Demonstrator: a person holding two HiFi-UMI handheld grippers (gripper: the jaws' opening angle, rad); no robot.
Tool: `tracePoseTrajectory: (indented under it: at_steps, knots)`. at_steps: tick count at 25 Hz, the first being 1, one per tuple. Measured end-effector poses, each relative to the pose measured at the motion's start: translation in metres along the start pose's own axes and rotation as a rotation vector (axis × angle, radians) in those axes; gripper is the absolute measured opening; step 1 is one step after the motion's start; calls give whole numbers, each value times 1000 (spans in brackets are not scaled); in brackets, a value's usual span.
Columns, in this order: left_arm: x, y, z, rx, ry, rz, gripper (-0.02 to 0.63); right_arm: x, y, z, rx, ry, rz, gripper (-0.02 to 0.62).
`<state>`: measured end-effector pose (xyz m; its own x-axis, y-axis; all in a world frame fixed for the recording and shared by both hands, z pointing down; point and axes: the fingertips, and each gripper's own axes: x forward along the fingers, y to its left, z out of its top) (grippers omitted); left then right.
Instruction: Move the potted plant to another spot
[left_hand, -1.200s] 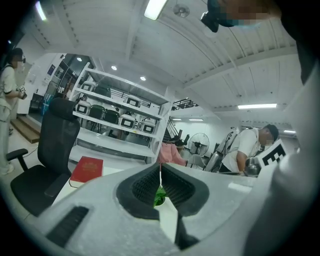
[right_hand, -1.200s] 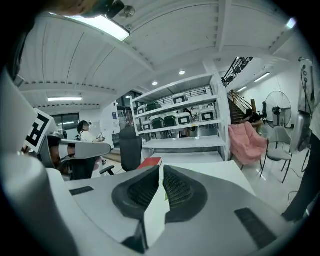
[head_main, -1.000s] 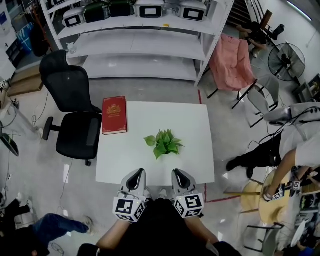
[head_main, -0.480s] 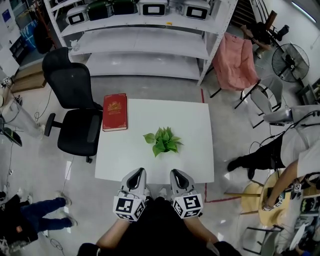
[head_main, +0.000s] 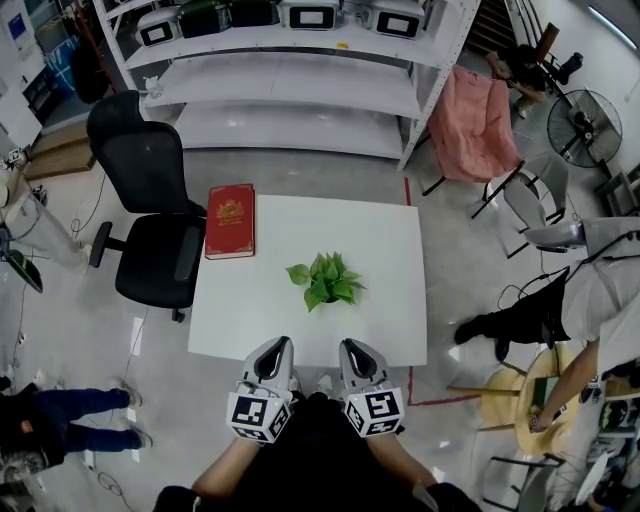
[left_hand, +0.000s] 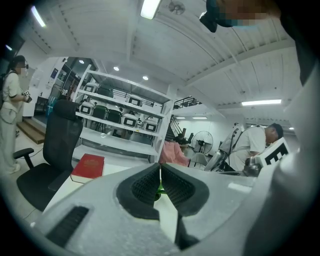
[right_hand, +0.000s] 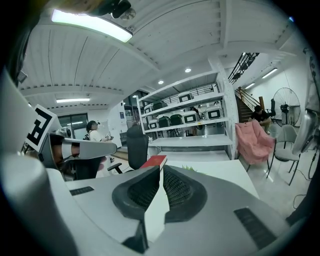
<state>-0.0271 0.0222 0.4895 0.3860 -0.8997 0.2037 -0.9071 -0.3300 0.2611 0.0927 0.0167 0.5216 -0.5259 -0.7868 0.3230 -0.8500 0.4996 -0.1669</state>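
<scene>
A small green leafy potted plant (head_main: 326, 280) is standing on the white square worktop (head_main: 340, 225). It is sitting roughly midway between the left and right edges and a little nearer the person's edge than the far one. From above, its leaves are hiding the pot.

Bare surface is lying all round the plant, out to the right edge, back to the far edge and across to the left. A red hardback book (head_main: 230, 221) is lying flat at the far left corner, its long side running along the left edge, well apart from the plant. A black mesh office chair (head_main: 150, 220) is standing close against the worktop's left side, just beside the book.

The left gripper (head_main: 274, 348) and the right gripper (head_main: 354, 350) are hovering side by side over the near edge, pointing toward the plant and touching neither it nor the book. The left gripper's fingers (left_hand: 145, 187) are pressing together with nothing between them, a sliver of green showing beyond their tips. The right gripper's fingers (right_hand: 181, 192) are likewise closed and empty.
</scene>
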Motion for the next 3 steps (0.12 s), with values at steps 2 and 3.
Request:
tracePoseTrajectory:
  at_steps: [2, 3]
  knots:
    - [1, -2, 1, 2, 2, -1, 23, 0, -1, 2, -3, 3, 3, 28]
    - [1, -3, 2, 3, 3, -2, 23, 0, -2, 2, -4, 5, 4, 28]
